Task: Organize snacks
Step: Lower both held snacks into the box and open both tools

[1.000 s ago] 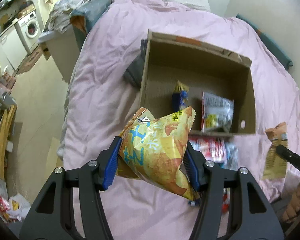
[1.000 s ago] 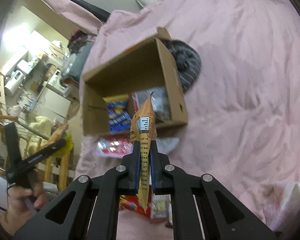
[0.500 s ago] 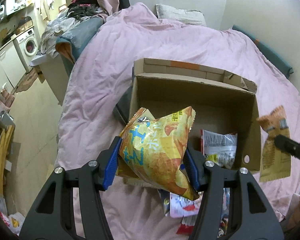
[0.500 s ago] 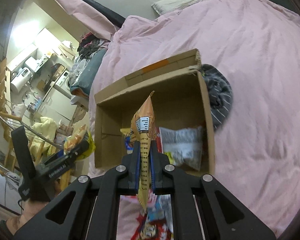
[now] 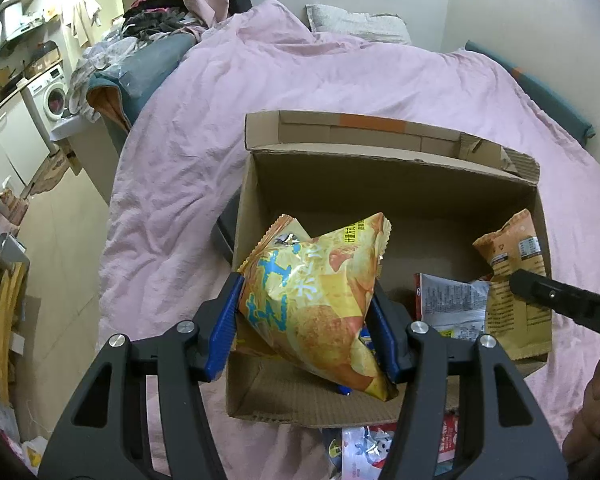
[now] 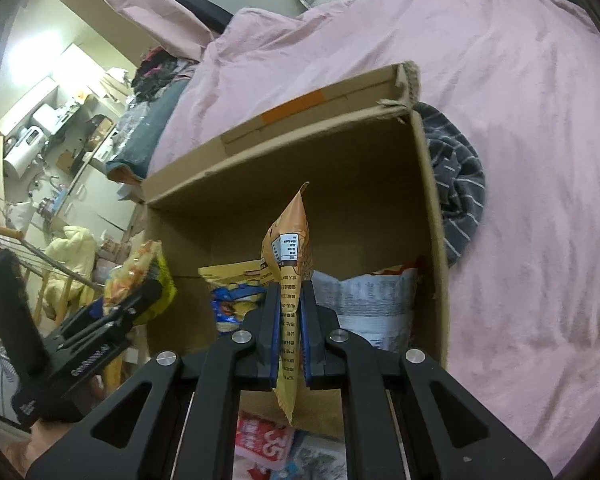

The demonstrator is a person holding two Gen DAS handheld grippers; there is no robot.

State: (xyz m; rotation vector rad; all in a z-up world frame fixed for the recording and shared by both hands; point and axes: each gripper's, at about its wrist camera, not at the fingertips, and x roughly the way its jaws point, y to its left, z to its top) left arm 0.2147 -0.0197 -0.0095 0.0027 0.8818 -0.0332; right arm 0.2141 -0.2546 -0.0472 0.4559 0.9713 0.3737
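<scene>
An open cardboard box (image 5: 380, 172) (image 6: 284, 152) sits on the pink bedspread. My left gripper (image 5: 306, 304) is shut on a puffy yellow chip bag (image 5: 320, 292), held over the box's near left part. My right gripper (image 6: 290, 300) is shut on a flat orange snack packet (image 6: 290, 248), edge-on above the box's near side; the same orange packet (image 5: 516, 280) shows at the right of the left wrist view. Inside the box lie a silver-white packet (image 5: 452, 304) (image 6: 372, 300) and a blue and yellow packet (image 6: 232, 292).
More loose snack packets (image 5: 364, 448) (image 6: 268, 440) lie on the bed in front of the box. A dark striped cloth (image 6: 456, 184) is bunched against the box's far right side. The bed's left edge drops to a cluttered floor with a washing machine (image 5: 50, 96).
Both grippers have come forward toward the box with their packets; the box looks larger and nearer. The chip bag and the orange packet now hang over its opening.
</scene>
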